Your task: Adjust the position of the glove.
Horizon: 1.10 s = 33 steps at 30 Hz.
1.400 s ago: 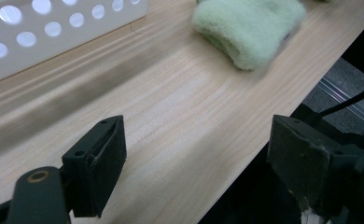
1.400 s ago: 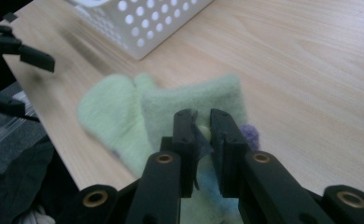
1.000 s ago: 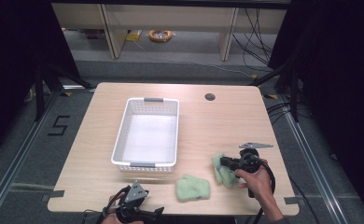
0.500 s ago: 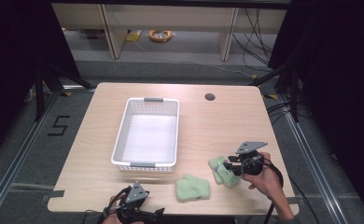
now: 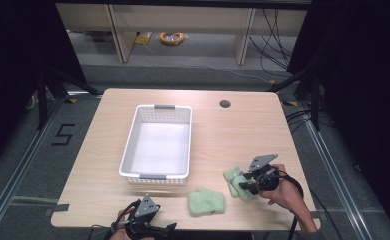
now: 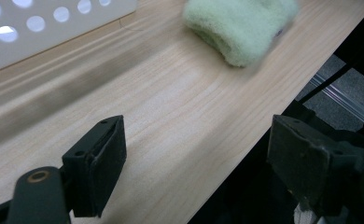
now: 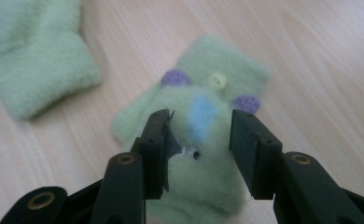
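My right gripper (image 7: 198, 140) has its two black jaws partly apart, and they have just been opening. Between them lies a fuzzy green mitten (image 7: 208, 135) with purple dots, a yellow button and a blue patch (it looks a bit like a little face). The pads stand on each side of the mitten, but I see a gap at each one, so they do not squeeze it. The mitten rests flat on the wooden table (image 5: 243, 130), near the front right part of it.

Just beside it, a little to the left in the high view, lies a second green mitten (image 5: 206, 201), plain and folded over. The two mittens are close but not touching.

My left gripper (image 6: 199, 163) has its jaws wide apart with nothing between them. It hangs at the front edge of the table, one jaw over the wood and one past the edge. The plain mitten lies ahead of it.

Farther back on the table stands a white basket (image 5: 131, 150) with holes in its walls, well apart from both mittens.
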Tool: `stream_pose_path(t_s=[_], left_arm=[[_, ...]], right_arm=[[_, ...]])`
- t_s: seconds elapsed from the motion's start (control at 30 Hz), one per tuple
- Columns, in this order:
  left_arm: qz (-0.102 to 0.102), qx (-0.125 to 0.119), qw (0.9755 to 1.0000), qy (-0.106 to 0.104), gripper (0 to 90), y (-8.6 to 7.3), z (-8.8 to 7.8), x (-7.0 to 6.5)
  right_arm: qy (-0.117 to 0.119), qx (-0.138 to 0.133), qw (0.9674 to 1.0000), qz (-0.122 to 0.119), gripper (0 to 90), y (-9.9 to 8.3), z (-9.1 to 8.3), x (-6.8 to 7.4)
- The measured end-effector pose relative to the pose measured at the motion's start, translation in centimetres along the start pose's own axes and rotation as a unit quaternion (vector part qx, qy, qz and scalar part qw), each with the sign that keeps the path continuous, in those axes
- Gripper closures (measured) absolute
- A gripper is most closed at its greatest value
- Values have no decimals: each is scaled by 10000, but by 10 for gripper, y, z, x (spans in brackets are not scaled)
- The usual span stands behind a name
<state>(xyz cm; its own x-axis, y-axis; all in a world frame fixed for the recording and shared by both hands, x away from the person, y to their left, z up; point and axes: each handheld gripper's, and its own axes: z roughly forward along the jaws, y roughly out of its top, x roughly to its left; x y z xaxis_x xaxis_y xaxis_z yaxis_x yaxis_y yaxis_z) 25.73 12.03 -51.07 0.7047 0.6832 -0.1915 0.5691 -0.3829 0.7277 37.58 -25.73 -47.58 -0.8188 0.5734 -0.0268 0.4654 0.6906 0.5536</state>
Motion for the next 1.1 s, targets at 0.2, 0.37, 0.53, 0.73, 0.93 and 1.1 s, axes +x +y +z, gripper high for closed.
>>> stream_pose_path(t_s=[0.2, 0.37, 0.53, 0.73, 0.93, 1.1], left_arm=[[92, 87, 9999, 38, 190, 0, -1, 1], [58, 41, 10000, 55, 190, 0, -1, 0], [8, -49, 10000, 13, 192, 1, -1, -1], [101, -118, 9999, -1, 194, 7, -2, -7], [128, -372, 9992, -69, 207, 16, 3, -22], [282, -478, 9983, -170, 258, 28, 11, -31]], right_arm=[[223, 53, 9994, 255, 665, -4, 12, -4], [251, -211, 9958, 855, 846, -8, 12, -3], [218, -863, 9819, 1670, 854, -13, 6, -1], [430, -1556, 9680, 1921, 853, 3, -18, 31], [637, -1845, 9642, 1794, 851, 15, -17, 55], [747, -1738, 9684, 1626, 850, 20, -8, 66]])
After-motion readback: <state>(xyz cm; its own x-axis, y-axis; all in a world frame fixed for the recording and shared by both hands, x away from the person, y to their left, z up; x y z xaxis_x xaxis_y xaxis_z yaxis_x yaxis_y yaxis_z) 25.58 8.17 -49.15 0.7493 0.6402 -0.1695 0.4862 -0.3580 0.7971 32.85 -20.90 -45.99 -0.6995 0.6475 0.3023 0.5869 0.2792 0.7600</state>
